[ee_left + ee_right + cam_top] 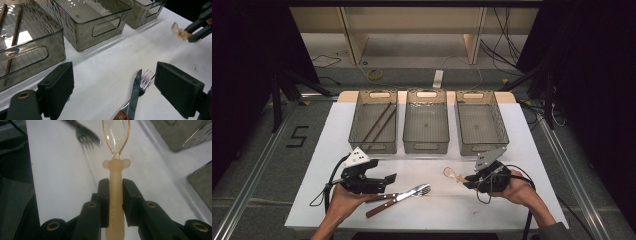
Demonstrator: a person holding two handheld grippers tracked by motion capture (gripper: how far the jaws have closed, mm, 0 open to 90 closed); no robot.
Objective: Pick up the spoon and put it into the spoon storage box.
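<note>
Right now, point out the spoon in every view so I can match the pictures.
High view: spoon right of centre, held by the right gripper.
Left gripper view: spoon at upper right, off the table.
Right gripper view: spoon upright at centre, between the jaws.
Shared landmark: the fork.

A white table top (337, 150) carries everything, its far corners showing bare wood. Three smoky translucent bins stand side by side along its far half, each with handle cut-outs: the left bin (357, 135), the middle bin (426, 146) and the right bin (499, 135), close together but apart. On the near half, between the bins and the front edge, a fork (418, 190) and a wooden-handled knife (382, 206) lie directly on the white surface; in the left gripper view the knife blade crosses over the fork just below its tines
</note>
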